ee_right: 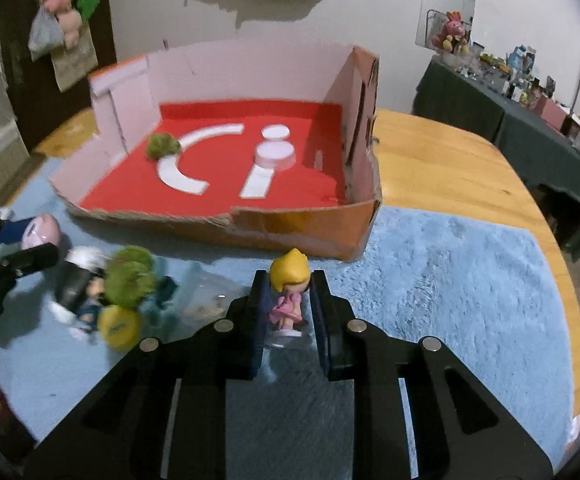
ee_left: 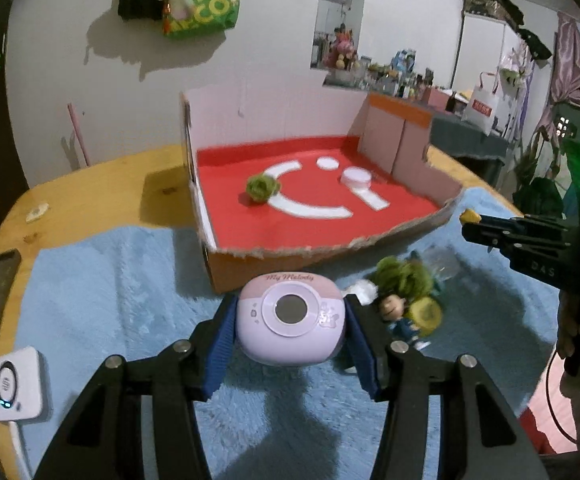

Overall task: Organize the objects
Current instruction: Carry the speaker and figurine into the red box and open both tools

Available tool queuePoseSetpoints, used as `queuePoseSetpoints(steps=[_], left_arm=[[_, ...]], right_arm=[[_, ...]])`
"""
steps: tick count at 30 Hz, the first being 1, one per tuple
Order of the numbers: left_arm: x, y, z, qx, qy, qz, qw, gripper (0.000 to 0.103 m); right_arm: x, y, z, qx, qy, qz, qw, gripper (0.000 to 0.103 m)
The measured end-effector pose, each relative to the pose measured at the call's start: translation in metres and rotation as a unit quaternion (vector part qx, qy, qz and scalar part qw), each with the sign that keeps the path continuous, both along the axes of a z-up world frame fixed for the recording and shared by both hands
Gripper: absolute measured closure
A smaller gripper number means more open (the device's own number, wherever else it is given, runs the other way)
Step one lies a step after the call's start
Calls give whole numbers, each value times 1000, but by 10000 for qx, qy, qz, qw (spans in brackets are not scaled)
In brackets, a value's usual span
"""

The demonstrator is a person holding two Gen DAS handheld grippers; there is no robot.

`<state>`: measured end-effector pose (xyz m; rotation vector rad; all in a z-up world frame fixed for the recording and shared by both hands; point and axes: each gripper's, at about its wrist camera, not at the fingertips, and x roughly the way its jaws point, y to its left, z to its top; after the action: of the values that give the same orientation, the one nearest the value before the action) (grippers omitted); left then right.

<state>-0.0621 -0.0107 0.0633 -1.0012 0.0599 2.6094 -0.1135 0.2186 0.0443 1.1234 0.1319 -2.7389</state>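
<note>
The pink My Melody gadget point(ee_left: 291, 320) sits clamped between the blue pads of the left tongs point(ee_left: 290, 332), held just in front of the torn near wall of the cardboard box point(ee_left: 309, 258). The right tongs point(ee_right: 286, 304) are closed on a blonde doll in a pink dress point(ee_right: 288, 292), also just short of the box. Inside, on the red floor, lie a green pompom point(ee_left: 262, 187) and a white cap point(ee_left: 355, 178). A heap of small toys point(ee_right: 110, 296) waits on the blue fluffy mat point(ee_right: 449, 280) covering the wooden worktop point(ee_right: 429, 152). The gadget is rounded and smooth, so it could slip from the pads; either load might catch the ragged wall if carried too low, or land on the cap and tip.
</note>
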Motion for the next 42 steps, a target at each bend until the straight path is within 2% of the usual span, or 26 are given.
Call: queuePoseSetpoints(steps=[6,18,25,32,38,42], left_arm=[[12,1,23,3,318,-61,9995,48],[11,5,35,-26,412,-61,9991,48],[-12,15,45,-129,362,-201,9991,48],[-56,26,43,-374,87,-384,9985,48],[-91,33,26,-602,-333,-564,9960,48],[-104,39,13,-829,-501,-682,9930,48]], right_arm=[[19,-7,37,-243,402,236,9986,83],[23,-16,40,-247,395,347,9983,83],[1,-19,53,-166,413,437,9981,83],[-48,-23,46,-2,16,654,9979,83],[-93,-22,25,131,-538,854,9948,83],[-109,-22,13,268,-858,959,9913,83]])
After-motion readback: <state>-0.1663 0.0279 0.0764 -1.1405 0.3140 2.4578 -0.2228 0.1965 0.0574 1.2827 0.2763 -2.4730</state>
